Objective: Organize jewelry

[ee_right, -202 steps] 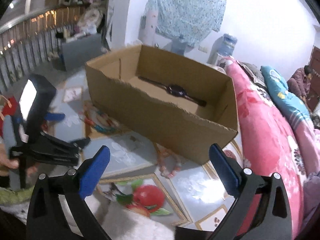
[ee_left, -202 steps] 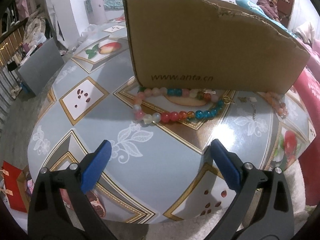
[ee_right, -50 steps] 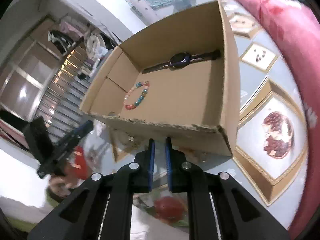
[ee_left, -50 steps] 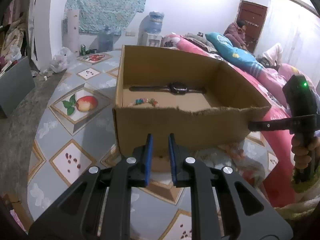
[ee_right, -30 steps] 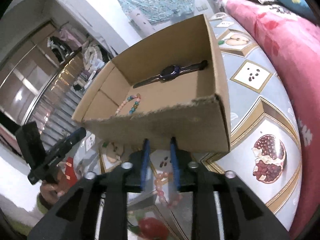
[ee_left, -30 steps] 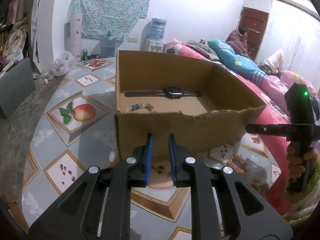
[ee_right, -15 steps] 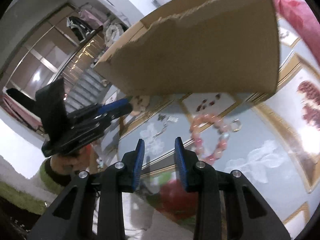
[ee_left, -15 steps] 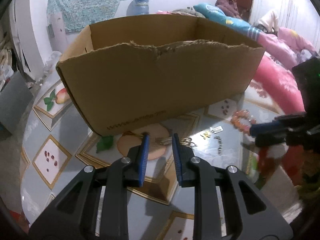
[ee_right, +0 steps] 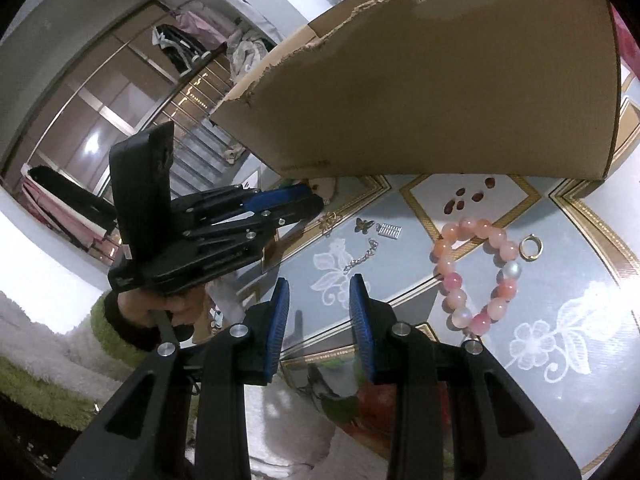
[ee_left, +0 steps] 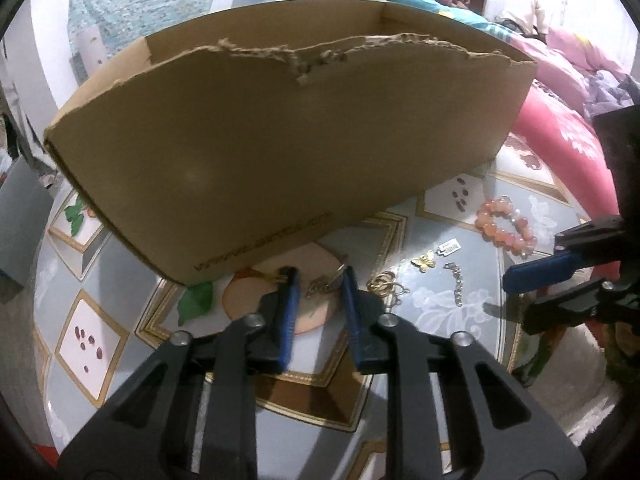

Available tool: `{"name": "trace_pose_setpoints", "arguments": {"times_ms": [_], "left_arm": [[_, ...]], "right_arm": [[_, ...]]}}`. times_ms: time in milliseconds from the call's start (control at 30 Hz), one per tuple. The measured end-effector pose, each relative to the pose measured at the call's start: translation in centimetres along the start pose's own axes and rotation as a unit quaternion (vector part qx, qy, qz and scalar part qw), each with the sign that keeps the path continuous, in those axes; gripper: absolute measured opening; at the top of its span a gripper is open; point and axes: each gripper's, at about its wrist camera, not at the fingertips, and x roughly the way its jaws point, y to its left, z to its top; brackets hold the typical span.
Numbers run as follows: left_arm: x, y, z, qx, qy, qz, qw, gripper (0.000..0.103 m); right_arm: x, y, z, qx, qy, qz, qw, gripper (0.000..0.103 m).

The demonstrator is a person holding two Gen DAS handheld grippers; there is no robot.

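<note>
A brown cardboard box [ee_left: 280, 140] stands on the patterned table; its inside is hidden from both views. My left gripper [ee_left: 318, 280] is low over the table, partly open, its blue fingers on either side of a small gold chain piece [ee_left: 324, 283] at the box's foot. Gold rings [ee_left: 382, 283], a butterfly charm [ee_left: 424, 261], a silver chain [ee_left: 456, 286] and a pink bead bracelet [ee_left: 504, 226] lie to its right. My right gripper [ee_right: 318, 292] is partly open and empty, hovering near the silver chain [ee_right: 362, 254], left of the pink bracelet [ee_right: 474, 270]. A gold ring [ee_right: 530, 247] lies beside the bracelet.
The table [ee_left: 400, 380] has a fruit-and-flower pattern. A pink bed [ee_left: 560, 128] runs along the right side. A small tag [ee_right: 390, 231] and the butterfly charm [ee_right: 365, 225] lie near the box [ee_right: 440, 100]. The left gripper's body [ee_right: 192, 232] shows in the right wrist view.
Both grippers dropped from above the box to table level in front of it. Both opened a little from nearly shut. The left gripper now straddles the gold chain piece.
</note>
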Motion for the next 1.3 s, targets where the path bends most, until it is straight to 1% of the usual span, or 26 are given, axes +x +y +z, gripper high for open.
{"name": "trace_pose_setpoints", "arguments": {"times_ms": [67, 133, 333, 400, 467, 500, 600, 633, 700, 800, 933, 1033, 1100, 1167, 1200, 1233, 1300], "left_arm": [[-0.1, 0.0, -0.1, 0.001, -0.003, -0.004, 1.0000, 0.005], [-0.4, 0.2, -0.2, -0.011, -0.007, -0.020, 0.9997, 0.000], [-2.0, 0.1, -0.8, -0.037, -0.022, -0.044, 0.9981, 0.000], [-3.3, 0.0, -0.8, -0.057, -0.041, -0.075, 0.9948, 0.000], [-4.5, 0.4, -1.0, -0.084, -0.062, -0.114, 0.9879, 0.000], [-4.5, 0.7, -1.2, -0.097, -0.061, -0.122, 0.9859, 0.000], [-2.6, 1.5, -2.2, -0.128, -0.016, -0.114, 0.9851, 0.000], [-2.3, 1.9, -2.7, -0.143, -0.008, -0.114, 0.9830, 0.000], [-2.7, 2.1, -3.0, -0.151, -0.012, -0.124, 0.9806, 0.000], [-3.6, 2.0, -3.2, -0.146, -0.024, -0.116, 0.9822, 0.000], [-4.6, 2.7, -3.9, -0.156, -0.040, -0.120, 0.9796, 0.000], [-4.9, 3.1, -4.4, -0.157, -0.042, -0.107, 0.9809, 0.000], [-5.2, 2.9, -4.5, -0.143, -0.040, -0.095, 0.9842, 0.001], [-5.3, 2.1, -4.2, -0.115, -0.036, -0.090, 0.9885, 0.010], [-5.4, 1.7, -4.1, -0.099, -0.034, -0.085, 0.9909, 0.020], [-5.3, 1.2, -3.9, -0.083, -0.033, -0.078, 0.9930, 0.026], [-5.1, 0.0, -3.7, -0.041, -0.028, -0.062, 0.9969, 0.026]], "right_arm": [[0.1, -0.1, -0.1, 0.001, 0.000, 0.000, 1.000, 0.031], [0.1, -0.3, 0.1, 0.004, 0.002, -0.001, 1.000, 0.031], [0.1, -0.7, 0.0, 0.009, 0.003, -0.003, 1.000, 0.031], [0.0, -0.8, 0.0, 0.009, 0.002, -0.003, 1.000, 0.031], [-0.1, -0.8, 0.1, 0.009, 0.003, -0.004, 1.000, 0.031], [-0.1, -0.8, 0.0, 0.009, 0.003, -0.004, 1.000, 0.031], [0.1, -0.8, 0.1, 0.013, 0.005, -0.003, 1.000, 0.031], [0.1, -0.7, 0.1, 0.012, 0.006, -0.004, 1.000, 0.031], [0.0, -0.4, 0.1, 0.006, 0.006, -0.006, 1.000, 0.031], [0.0, -0.2, 0.1, 0.005, 0.007, -0.009, 1.000, 0.031], [0.6, -0.1, 0.1, 0.009, 0.010, -0.008, 1.000, 0.031], [1.1, 0.3, 0.0, 0.005, 0.013, -0.008, 1.000, 0.031], [1.4, 0.4, 0.0, 0.004, 0.017, -0.007, 1.000, 0.031], [1.7, 0.4, 0.1, 0.003, 0.019, -0.007, 1.000, 0.031], [1.8, 0.4, 0.1, 0.003, 0.020, -0.007, 1.000, 0.031], [1.9, 0.4, 0.1, 0.003, 0.021, -0.007, 1.000, 0.031], [2.2, 0.4, 0.2, 0.004, 0.022, -0.007, 1.000, 0.031]]}}
